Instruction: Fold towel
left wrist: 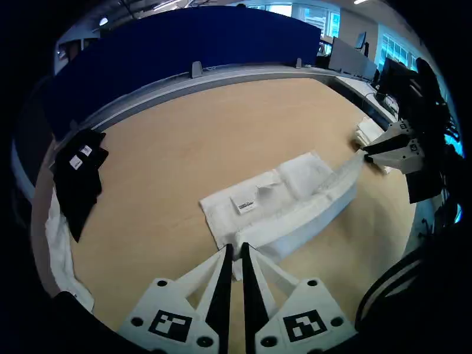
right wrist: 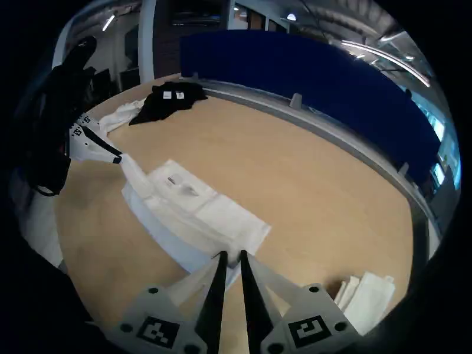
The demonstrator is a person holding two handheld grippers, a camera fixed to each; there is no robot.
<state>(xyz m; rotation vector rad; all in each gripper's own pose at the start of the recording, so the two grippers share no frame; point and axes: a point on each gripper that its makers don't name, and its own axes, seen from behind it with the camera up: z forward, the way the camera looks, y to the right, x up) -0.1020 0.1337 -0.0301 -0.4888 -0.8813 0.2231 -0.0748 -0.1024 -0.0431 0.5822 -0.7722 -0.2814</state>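
At nine o'clock in the left gripper view, a crumpled black cloth (left wrist: 76, 171) lies on the pale wooden desk (left wrist: 194, 147). The long white fabric towel (left wrist: 283, 200) spans the centre. The left hand-held gripper (left wrist: 236, 251) pinches its near end at six o'clock, and the right hand-held gripper (left wrist: 362, 154) pinches its far end at three o'clock.

The towel (left wrist: 283, 200) lies across the middle of the table (left wrist: 194, 141), nearer its front edge than the back edge, where a divider (left wrist: 177, 41) stands. 1 end sits between the left gripper's (left wrist: 234, 259) fingers, the other between the right gripper's (right wrist: 230, 265). Near the left back corner a garment (left wrist: 79, 177) rests on a loose cloth (left wrist: 59, 248) that runs along the left edge. A folded stack (left wrist: 369, 131) lies at the right edge, behind the right gripper.
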